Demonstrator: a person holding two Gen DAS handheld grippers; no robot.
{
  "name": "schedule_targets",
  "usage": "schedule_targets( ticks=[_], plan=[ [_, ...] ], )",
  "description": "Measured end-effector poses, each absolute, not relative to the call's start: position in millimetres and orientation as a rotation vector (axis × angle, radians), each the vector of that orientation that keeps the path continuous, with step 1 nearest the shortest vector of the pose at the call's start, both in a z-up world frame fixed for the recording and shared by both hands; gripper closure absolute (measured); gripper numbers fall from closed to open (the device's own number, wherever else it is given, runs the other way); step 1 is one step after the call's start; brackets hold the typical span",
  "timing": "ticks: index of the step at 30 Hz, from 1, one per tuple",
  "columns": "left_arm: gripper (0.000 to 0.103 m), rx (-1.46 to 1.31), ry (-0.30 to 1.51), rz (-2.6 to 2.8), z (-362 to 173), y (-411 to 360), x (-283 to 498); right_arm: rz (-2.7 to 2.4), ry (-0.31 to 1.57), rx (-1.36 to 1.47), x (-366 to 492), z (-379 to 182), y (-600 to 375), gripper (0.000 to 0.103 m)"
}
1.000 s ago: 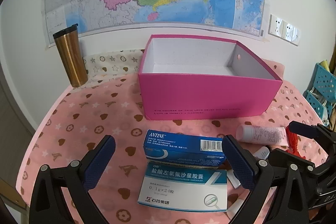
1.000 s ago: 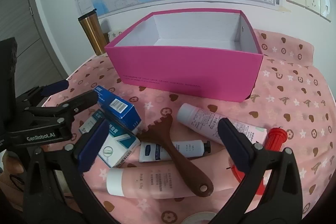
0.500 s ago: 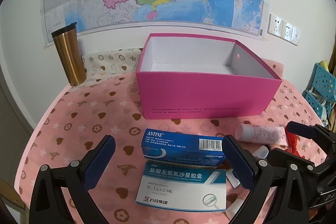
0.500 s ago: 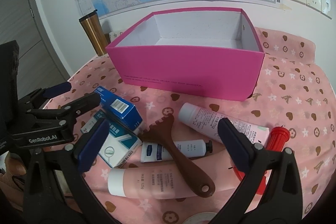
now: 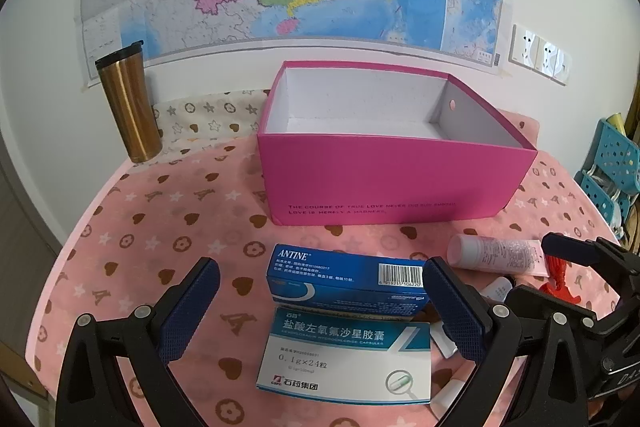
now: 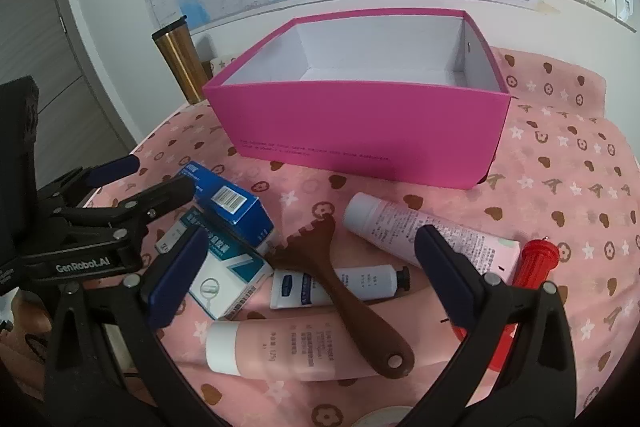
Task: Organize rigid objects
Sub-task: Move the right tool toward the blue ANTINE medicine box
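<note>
Your left claw (image 5: pixel 320 311) gapes wide around the blue Antine box (image 5: pixel 344 285) and the white capsule box (image 5: pixel 344 359) touching it, while your right claw (image 6: pixel 308 271) spreads empty over the brown comb (image 6: pixel 340 291), before the pink box (image 6: pixel 360 131).

I see the open box (image 5: pixel 384 183) at the back of the bench (image 5: pixel 160 227), a tumbler (image 5: pixel 128 103) to its left. Before it lie two cartons (image 5: pixel 344 283), one behind the other; tubes (image 6: pixel 428 231) and a scraper (image 6: pixel 340 287) lie to their right.
</note>
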State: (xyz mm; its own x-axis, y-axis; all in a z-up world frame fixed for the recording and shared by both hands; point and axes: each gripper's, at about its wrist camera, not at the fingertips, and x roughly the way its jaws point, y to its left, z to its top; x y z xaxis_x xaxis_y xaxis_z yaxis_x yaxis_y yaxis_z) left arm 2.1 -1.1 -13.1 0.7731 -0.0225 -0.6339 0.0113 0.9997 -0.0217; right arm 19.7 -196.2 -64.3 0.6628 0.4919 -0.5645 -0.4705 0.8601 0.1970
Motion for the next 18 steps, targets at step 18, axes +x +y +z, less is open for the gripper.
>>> schedule_targets(
  ticks=[18],
  plan=[
    [0.0, -0.079, 0.699, -0.051, -16.0, 32.5, 6.7, 0.631, 0.684, 0.011, 23.7, -72.3, -175.6, 0.003]
  ],
)
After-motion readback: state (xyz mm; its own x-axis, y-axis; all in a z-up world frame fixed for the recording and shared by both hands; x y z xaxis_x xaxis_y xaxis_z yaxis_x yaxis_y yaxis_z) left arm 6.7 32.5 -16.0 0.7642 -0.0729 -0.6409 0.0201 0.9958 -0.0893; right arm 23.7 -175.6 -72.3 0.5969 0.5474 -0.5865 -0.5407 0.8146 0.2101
